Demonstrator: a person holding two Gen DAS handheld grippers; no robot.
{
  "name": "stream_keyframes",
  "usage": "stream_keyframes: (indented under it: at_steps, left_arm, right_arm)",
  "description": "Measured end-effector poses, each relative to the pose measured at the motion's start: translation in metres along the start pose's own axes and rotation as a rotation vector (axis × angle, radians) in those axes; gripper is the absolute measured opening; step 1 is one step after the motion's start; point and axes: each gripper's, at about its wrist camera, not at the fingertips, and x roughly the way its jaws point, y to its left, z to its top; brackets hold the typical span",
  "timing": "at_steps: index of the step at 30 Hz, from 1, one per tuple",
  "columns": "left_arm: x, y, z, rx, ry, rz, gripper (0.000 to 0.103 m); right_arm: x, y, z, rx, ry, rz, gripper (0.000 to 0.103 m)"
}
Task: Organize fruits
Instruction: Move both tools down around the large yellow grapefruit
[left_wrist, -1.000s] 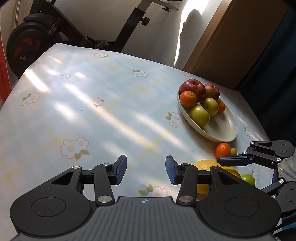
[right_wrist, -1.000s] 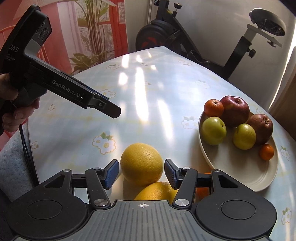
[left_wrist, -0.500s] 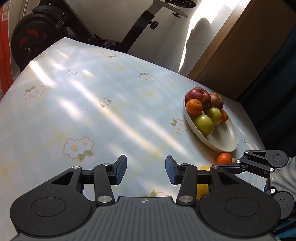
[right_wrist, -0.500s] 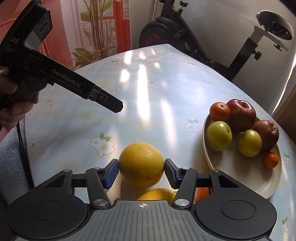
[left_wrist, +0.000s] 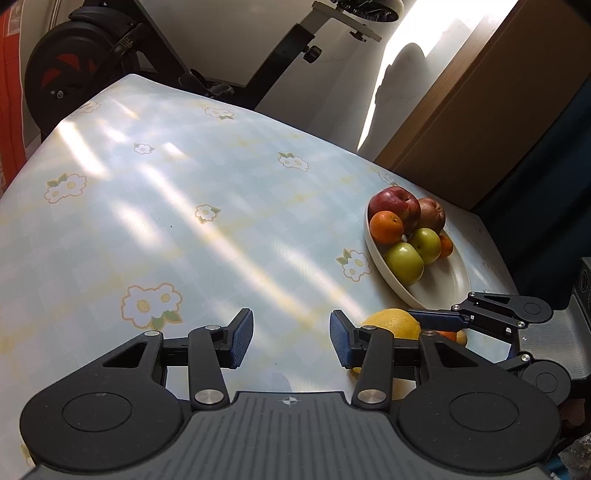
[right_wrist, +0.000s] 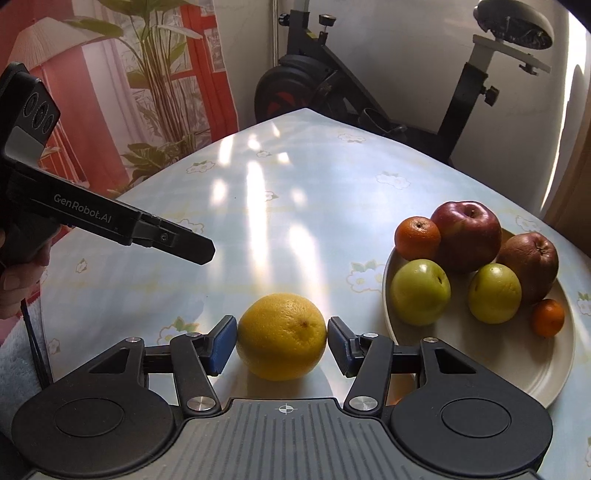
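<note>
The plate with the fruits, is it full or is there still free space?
Not full. The plate holds six fruits toward its far side; its near part lies bare.

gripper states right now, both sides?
Left tool: open, nothing between its pads.
Right tool: shut on the yellow citrus fruit, pads against both its sides.

plate (right_wrist: 554, 384) rim behind right gripper (right_wrist: 281, 334)

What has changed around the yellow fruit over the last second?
The right gripper has closed in around the yellow fruit, which now sits between its fingers, pads at its sides. The second yellow fruit has slipped from view. Plate, its fruit and the left gripper are unchanged.
</note>
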Motion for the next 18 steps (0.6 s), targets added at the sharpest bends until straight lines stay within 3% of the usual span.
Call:
stream_keyframes:
  at_steps: [6,13,18]
  left_arm:
    - [0.012,-0.010,0.001,-0.001,0.025,-0.026,0.048]
    - [0.034,-0.025,0.000,-0.070,0.091,-0.118,0.047]
    - [0.043,-0.040,-0.005,-0.080,0.100,-0.151,0.047]
  right_arm:
    - [-0.015,-0.022,-0.003,0.019,-0.011,-0.035,0.051]
    - [-0.025,-0.028,-0.009,0.018,-0.036,-0.066,0.039]
    - [-0.028,-0.032,-0.014,0.036,-0.057,-0.069,0.037]
